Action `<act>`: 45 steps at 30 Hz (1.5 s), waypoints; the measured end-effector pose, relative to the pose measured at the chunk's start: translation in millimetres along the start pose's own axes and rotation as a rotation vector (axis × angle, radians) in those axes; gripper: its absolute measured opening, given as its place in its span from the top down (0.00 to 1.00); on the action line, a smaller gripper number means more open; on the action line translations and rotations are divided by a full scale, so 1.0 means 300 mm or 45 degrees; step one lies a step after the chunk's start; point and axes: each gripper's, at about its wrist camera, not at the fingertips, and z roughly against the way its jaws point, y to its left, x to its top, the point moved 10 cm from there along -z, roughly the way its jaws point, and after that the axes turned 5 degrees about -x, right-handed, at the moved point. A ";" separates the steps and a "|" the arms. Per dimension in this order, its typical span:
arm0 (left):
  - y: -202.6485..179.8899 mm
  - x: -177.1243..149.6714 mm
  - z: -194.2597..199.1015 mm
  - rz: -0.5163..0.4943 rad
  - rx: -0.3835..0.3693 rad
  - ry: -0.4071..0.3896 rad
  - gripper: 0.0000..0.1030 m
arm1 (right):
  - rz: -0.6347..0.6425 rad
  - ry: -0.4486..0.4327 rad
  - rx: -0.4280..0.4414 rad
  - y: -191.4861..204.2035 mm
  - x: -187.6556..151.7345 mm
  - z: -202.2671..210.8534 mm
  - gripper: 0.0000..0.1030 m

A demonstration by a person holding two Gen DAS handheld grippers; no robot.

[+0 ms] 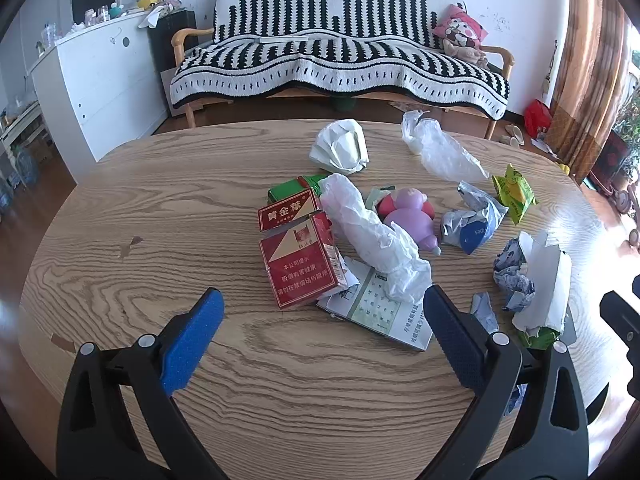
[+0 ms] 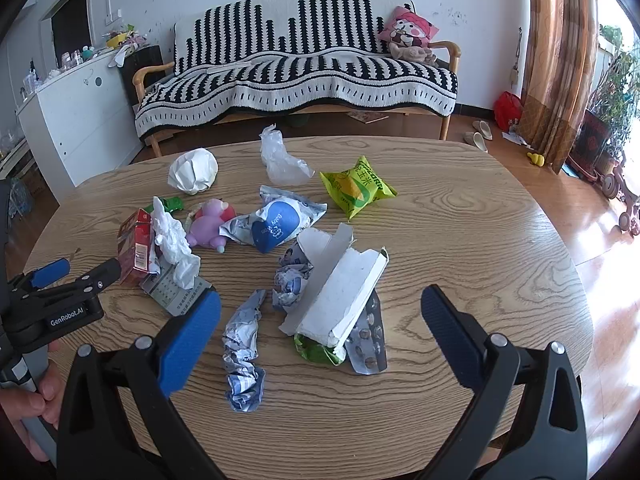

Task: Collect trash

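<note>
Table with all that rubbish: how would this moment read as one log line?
left gripper: open, empty | right gripper: open, empty | trash: red carton, torn white box, yellow-green snack bag all on table

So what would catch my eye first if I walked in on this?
Probably the litter heaped on the wooden table: a red cigarette pack at the left, a torn white box in the middle, a yellow-green snack bag farther back. A pink-and-purple toy lies among it, and a striped sofa stands behind.

The left gripper (image 2: 74, 274) body reads "GenRobot.AI". The red carton (image 1: 302, 266) carries "黄金葉" on its flap. The blue-and-white wrapper (image 2: 276, 226) reads "Baby". The yellow-green packet (image 2: 357, 186) shows "CORN".
</note>
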 end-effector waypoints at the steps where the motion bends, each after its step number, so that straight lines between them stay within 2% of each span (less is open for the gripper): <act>1: 0.000 0.003 0.000 0.001 0.000 0.001 0.06 | 0.000 -0.001 0.001 -0.001 0.001 0.000 0.06; 37: -0.001 -0.012 -0.008 0.012 -0.004 0.017 0.06 | -0.004 -0.003 0.002 -0.001 0.000 0.002 0.06; 42: 0.069 0.005 -0.034 0.095 -0.011 0.055 0.06 | -0.023 0.006 0.006 -0.011 0.013 0.015 0.06; 45: 0.129 -0.011 -0.083 0.183 -0.036 0.134 0.06 | -0.034 0.004 0.011 -0.022 0.024 0.026 0.06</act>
